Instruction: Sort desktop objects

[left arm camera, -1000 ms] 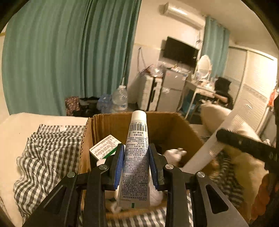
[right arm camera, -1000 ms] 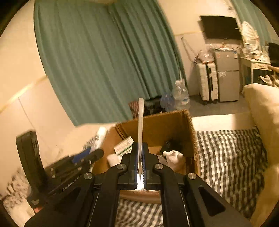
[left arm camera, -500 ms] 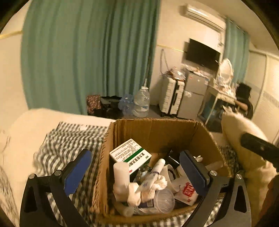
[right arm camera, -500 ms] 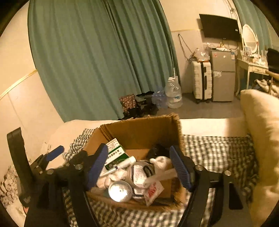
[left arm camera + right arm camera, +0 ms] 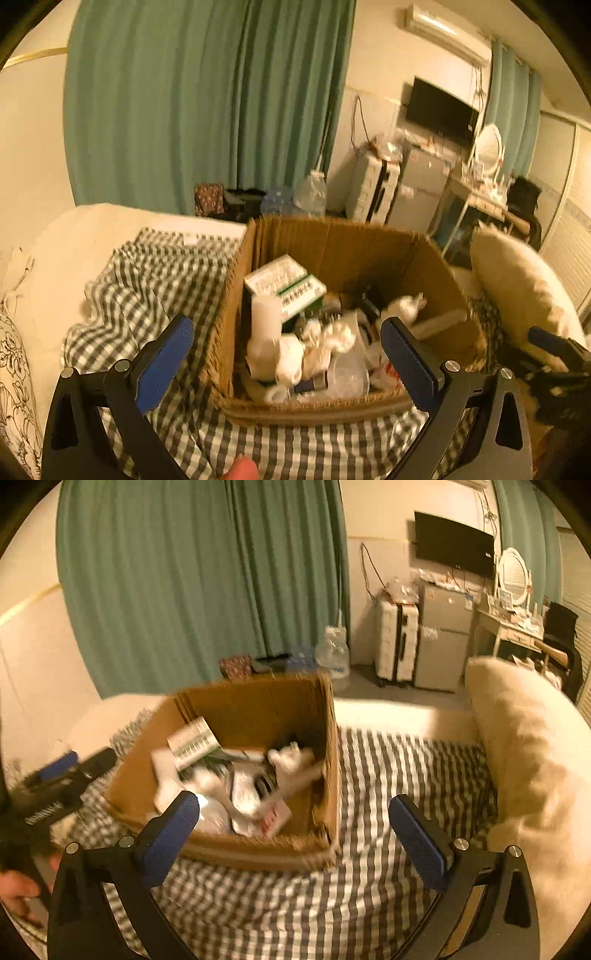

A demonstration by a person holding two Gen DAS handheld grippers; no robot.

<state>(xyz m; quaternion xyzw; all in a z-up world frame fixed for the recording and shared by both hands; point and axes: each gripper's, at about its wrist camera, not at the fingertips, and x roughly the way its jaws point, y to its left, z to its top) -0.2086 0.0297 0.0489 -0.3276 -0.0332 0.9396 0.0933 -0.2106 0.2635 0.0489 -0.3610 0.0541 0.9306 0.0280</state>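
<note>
Left wrist view: the left gripper (image 5: 284,350) has its fingers spread wide with nothing between the pads. Ahead, the cardboard box (image 5: 332,243) sits on a checked cloth (image 5: 147,280) over the bed. Inside lie a green-and-white carton (image 5: 284,284) at the far left, a white tube (image 5: 264,332) leaning against it, and a clear plastic cup (image 5: 347,373) at the near edge. These judge as light; the carton is stiff and best taken across its flat faces, the cup thin, crushable and slippery.

Right wrist view: the right gripper (image 5: 291,827) is opening, with nothing between its fingers. The box lies ahead to the left, the pillow (image 5: 524,746) at the right. The contents are blurred; a red-printed sachet (image 5: 273,814) near the front looks limp, best pinched at an edge.
</note>
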